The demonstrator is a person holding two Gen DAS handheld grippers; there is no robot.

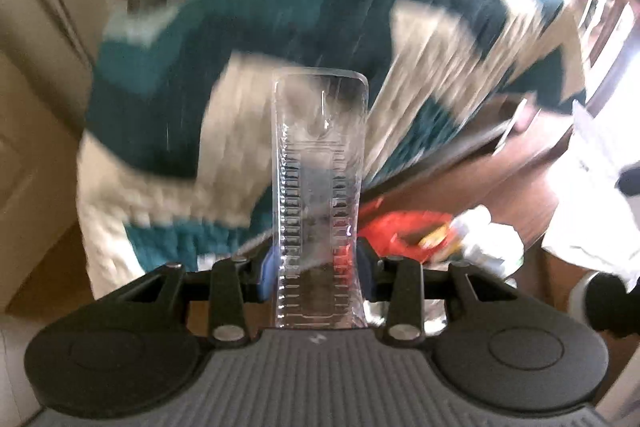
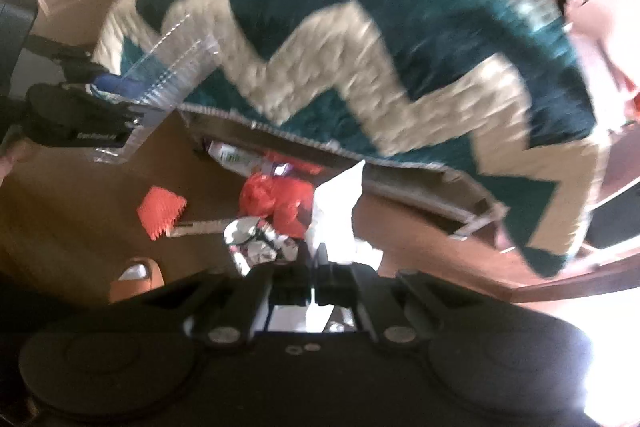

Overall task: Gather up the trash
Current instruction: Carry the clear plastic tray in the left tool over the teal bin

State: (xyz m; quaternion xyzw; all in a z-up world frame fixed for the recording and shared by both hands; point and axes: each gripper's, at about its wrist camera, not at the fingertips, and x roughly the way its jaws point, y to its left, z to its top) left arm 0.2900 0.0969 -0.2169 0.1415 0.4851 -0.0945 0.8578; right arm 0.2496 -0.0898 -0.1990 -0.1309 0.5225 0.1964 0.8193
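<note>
My left gripper (image 1: 316, 267) is shut on a clear ridged plastic container (image 1: 320, 171) that stands up between its jaws; it also shows in the right wrist view (image 2: 168, 67) at the left, held by the left gripper (image 2: 116, 107). My right gripper (image 2: 314, 267) is shut on a white sheet of paper (image 2: 338, 203) that sticks up from its jaws. On the brown floor lie a red plastic bag (image 2: 280, 201), a crumpled white wrapper (image 2: 256, 243) and an orange toothed piece (image 2: 160, 211). The red bag (image 1: 404, 227) and white wrapper (image 1: 488, 243) show in the left wrist view too.
A teal and cream zigzag blanket (image 2: 360, 67) hangs over a cardboard edge (image 2: 400, 171) above the trash. A beige wall (image 1: 32, 107) is at left. White paper (image 1: 592, 187) lies at right. A shoe tip (image 2: 136, 277) is near the bottom left.
</note>
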